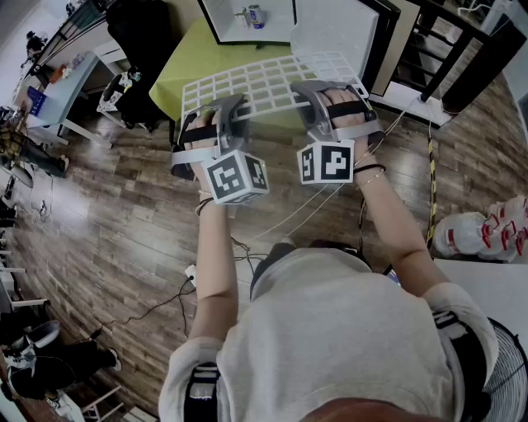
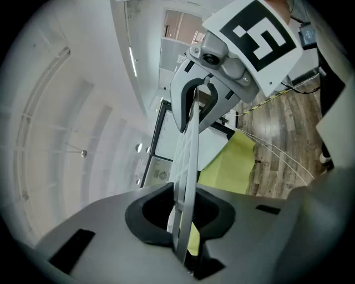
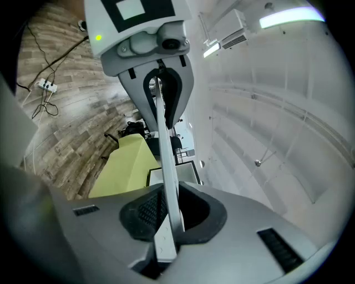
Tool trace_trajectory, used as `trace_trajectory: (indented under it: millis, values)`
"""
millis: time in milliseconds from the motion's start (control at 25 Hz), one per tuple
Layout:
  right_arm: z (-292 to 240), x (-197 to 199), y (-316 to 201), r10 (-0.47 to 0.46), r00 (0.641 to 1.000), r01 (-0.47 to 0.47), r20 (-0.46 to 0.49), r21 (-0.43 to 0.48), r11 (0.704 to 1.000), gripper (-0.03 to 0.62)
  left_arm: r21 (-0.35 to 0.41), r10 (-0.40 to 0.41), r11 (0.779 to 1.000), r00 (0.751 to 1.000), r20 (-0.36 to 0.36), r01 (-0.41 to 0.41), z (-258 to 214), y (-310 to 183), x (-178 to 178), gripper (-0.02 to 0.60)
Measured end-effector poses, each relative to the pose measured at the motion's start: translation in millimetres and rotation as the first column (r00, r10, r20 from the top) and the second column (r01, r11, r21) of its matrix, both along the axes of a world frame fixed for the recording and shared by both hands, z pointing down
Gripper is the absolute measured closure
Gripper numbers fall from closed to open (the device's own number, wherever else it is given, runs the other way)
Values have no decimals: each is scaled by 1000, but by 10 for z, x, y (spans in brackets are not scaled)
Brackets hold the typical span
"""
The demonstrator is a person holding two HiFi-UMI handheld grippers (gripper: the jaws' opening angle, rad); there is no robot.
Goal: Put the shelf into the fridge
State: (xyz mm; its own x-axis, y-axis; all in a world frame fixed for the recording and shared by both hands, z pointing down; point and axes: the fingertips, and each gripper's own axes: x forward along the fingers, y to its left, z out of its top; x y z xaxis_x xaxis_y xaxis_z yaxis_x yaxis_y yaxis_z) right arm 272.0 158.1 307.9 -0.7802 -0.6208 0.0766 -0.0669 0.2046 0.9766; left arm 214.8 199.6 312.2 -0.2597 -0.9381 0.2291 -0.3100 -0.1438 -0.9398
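The shelf (image 1: 266, 81) is a white wire grid held flat in the air over a yellow-green table (image 1: 183, 67). My left gripper (image 1: 230, 112) is shut on its near edge at the left, and my right gripper (image 1: 311, 96) is shut on the same edge at the right. Beyond the shelf stands the small fridge (image 1: 235, 23), its white inside holding a can (image 1: 254, 15) and its door (image 1: 334, 29) swung open to the right. In the left gripper view the shelf (image 2: 189, 158) runs edge-on between the jaws toward the other gripper. The right gripper view shows the shelf (image 3: 165, 150) edge-on too.
Wooden floor lies all around, with cables (image 1: 280, 221) trailing under my hands. A dark chair (image 1: 140, 45) stands left of the table. White bottles (image 1: 483, 232) sit at the right, a black frame (image 1: 462, 49) at the far right, and desks (image 1: 62, 82) at the left.
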Motion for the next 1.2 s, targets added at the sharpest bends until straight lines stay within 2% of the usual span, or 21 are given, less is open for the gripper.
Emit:
trace_trajectory:
  millis: [640,1200]
  values:
    - [-8,-190,-117,14,1000,-14,17,-6,1000,536,14,8,1000,1000,10,-8,9,-110,-187,509]
    - [49,-652,-170,38,999,-38,3,2,999,539,2,28,1000,1000,-10,-28,68,-177,-659,508]
